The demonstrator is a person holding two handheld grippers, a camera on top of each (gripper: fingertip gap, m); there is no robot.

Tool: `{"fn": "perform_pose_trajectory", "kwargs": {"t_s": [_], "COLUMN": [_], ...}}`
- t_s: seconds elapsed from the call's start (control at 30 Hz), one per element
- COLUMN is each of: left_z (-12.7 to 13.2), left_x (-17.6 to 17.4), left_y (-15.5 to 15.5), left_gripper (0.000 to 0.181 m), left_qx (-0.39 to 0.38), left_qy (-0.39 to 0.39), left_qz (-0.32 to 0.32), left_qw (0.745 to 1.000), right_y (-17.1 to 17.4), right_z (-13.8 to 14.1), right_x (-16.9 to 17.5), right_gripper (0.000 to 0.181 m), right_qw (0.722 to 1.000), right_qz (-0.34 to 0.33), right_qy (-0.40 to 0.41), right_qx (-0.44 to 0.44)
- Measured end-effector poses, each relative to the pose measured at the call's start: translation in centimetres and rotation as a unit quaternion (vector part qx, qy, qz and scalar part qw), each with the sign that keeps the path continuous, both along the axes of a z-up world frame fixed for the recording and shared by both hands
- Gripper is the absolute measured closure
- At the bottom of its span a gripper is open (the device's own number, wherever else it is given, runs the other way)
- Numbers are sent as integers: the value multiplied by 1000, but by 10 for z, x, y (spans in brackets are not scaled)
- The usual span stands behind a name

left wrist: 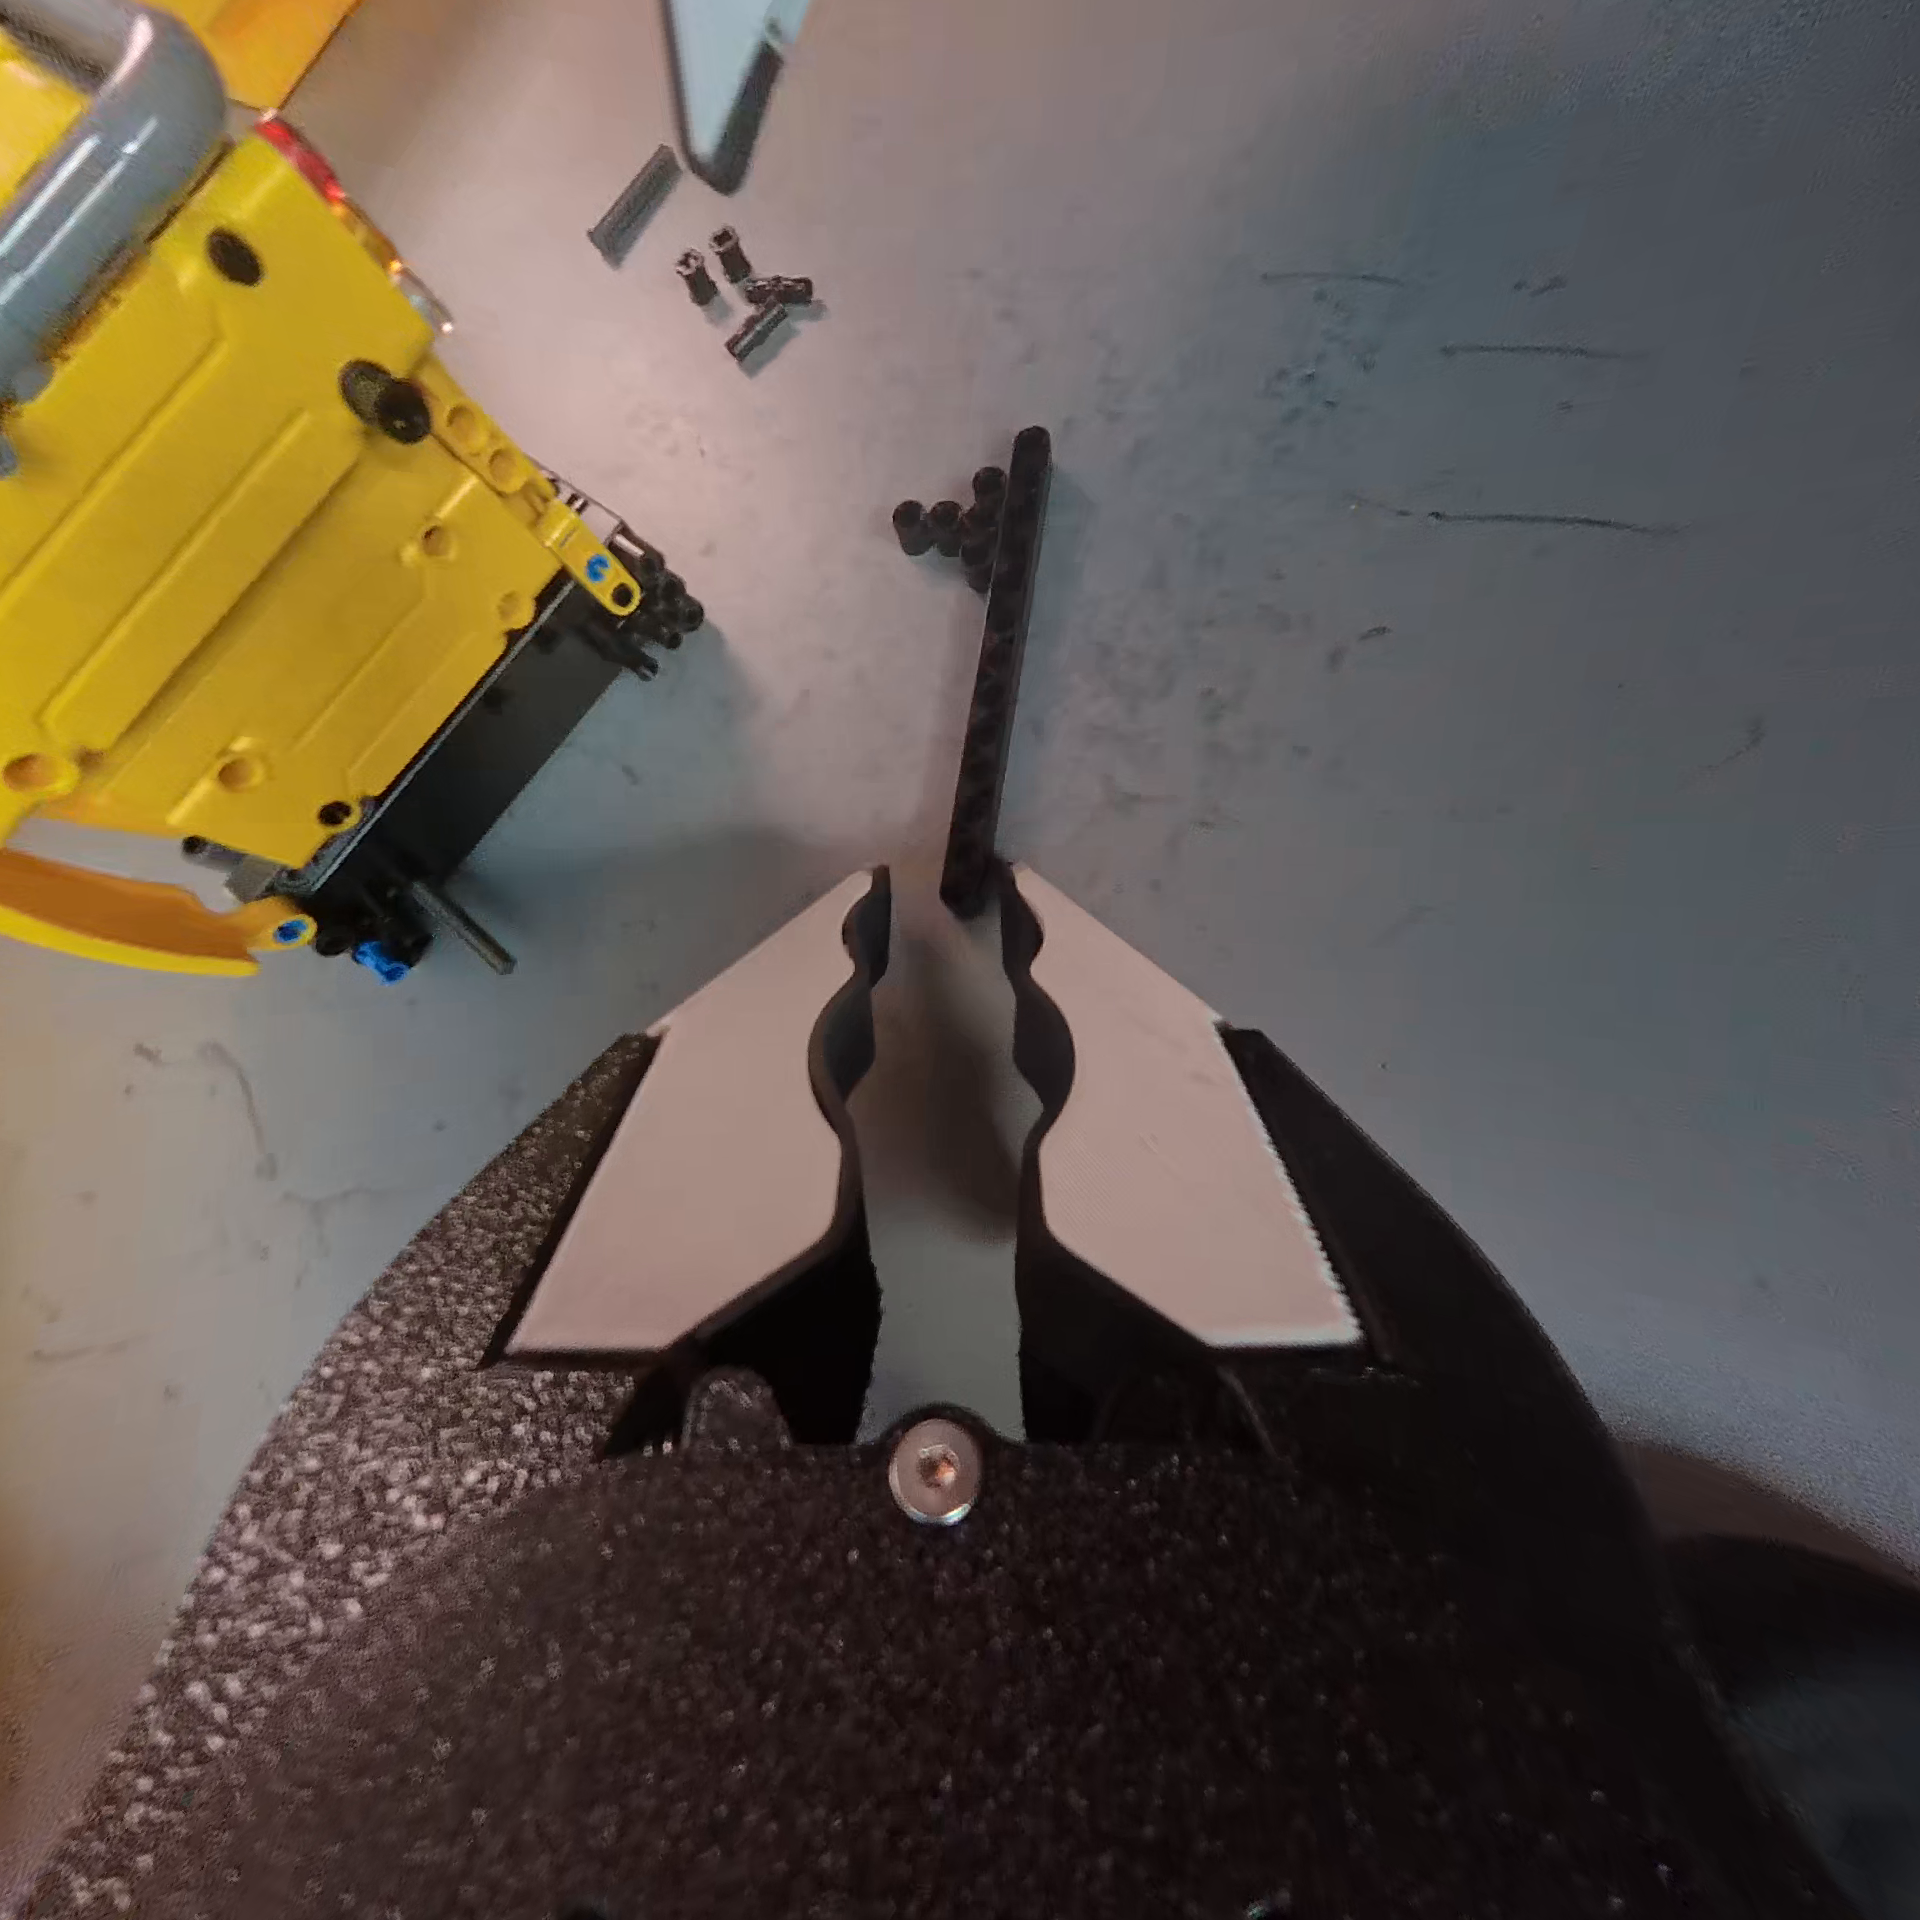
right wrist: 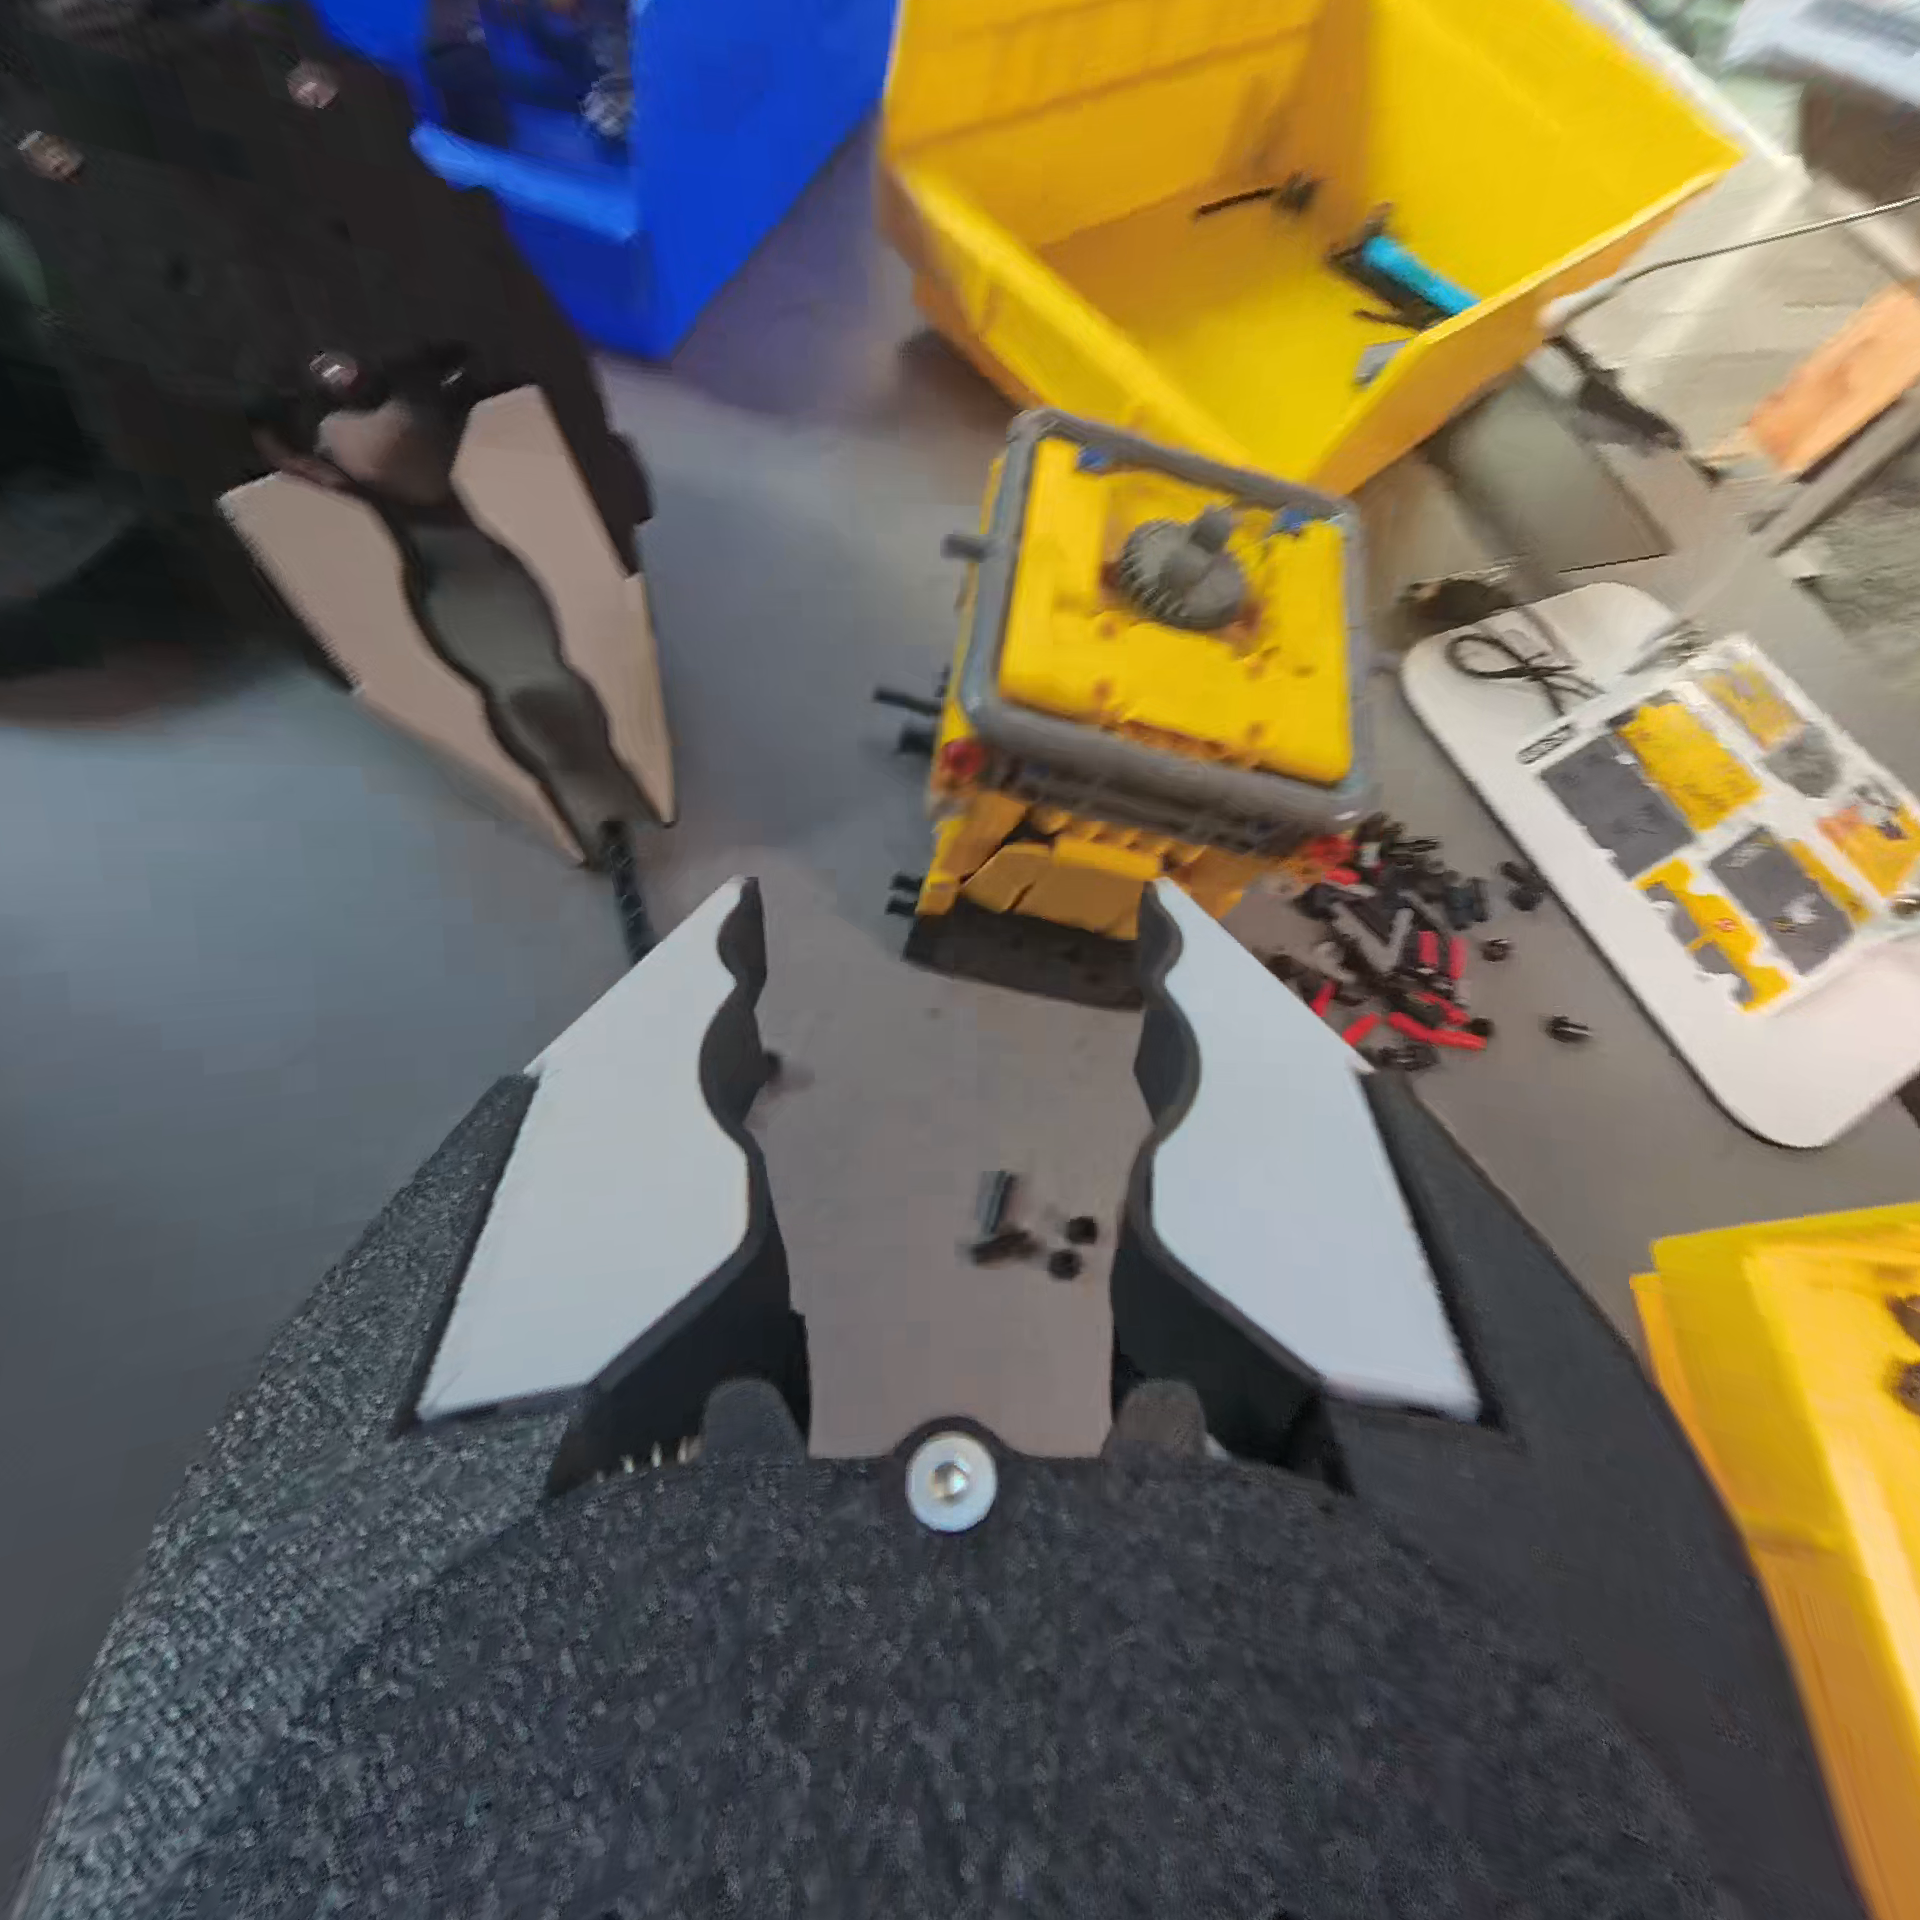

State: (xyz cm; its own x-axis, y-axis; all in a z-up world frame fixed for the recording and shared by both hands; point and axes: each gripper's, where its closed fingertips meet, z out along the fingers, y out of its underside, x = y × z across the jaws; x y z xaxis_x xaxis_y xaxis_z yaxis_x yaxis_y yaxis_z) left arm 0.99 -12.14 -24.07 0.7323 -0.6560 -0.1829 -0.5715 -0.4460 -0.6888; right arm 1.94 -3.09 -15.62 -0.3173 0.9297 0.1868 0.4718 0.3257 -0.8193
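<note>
Presently:
1. Left gripper (left wrist: 948,883): fingers narrowed, the near end of a long black beam (left wrist: 997,675) pinched at the tips, on the grey table (left wrist: 1455,727).
2. Black pins (left wrist: 945,525): seen touching the beam's far end.
3. Yellow block model (right wrist: 1143,707): stood upright mid-table.
4. Right gripper (right wrist: 951,904): jaws spread, nothing held, small black pins (right wrist: 1023,1231) seen between its fingers.

I work over a grey, scuffed table (left wrist: 1455,727). On it lie a long black beam (left wrist: 992,686), black pins (left wrist: 940,525) beside it, a yellow brick model (right wrist: 1143,717), a loose pile of small parts (right wrist: 1382,945), a yellow bin (right wrist: 1299,187), a blue bin (right wrist: 665,177) and an instruction sheet (right wrist: 1704,831).
</note>
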Motion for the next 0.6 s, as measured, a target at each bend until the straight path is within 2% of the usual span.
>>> {"fn": "perform_pose_trajectory", "kwargs": {"t_s": [0.1, 0.17, 0.23, 0.33, 0.43, 0.53, 0.6], "left_z": [14, 30, 43, 51, 53, 49, 49], "left_x": [-16, -34, -60, -88, -89, -75, -61], "left_y": [0, 5, 12, 17, 21, 28, 30], "left_gripper": [158, 158, 158, 154, 142, 133, 126], "left_qx": [22, 53, 87, 112, 115, 102, 101], "left_qy": [-34, -62, -80, -105, -123, -139, -146], "left_qz": [27, 72, 137, 206, 208, 174, 141], "left_qw": [999, 994, 984, 966, 964, 970, 974], "right_y": [12, 13, 18, 18, 25, 26, 22], "right_z": [16, 6, -6, -3, 1, 5, 4], "right_x": [-34, -52, -64, -63, -55, -46, -41], "right_gripper": [86, 79, 87, 98, 98, 99, 99], "right_qw": [998, 993, 986, 984, 991, 991, 979], "right_qz": [-37, -44, -39, 12, 58, 98, 131], "right_qy": [30, 15, 3, -13, -48, -92, -121], "right_qx": [48, 104, 161, 176, 113, -12, -94]}}
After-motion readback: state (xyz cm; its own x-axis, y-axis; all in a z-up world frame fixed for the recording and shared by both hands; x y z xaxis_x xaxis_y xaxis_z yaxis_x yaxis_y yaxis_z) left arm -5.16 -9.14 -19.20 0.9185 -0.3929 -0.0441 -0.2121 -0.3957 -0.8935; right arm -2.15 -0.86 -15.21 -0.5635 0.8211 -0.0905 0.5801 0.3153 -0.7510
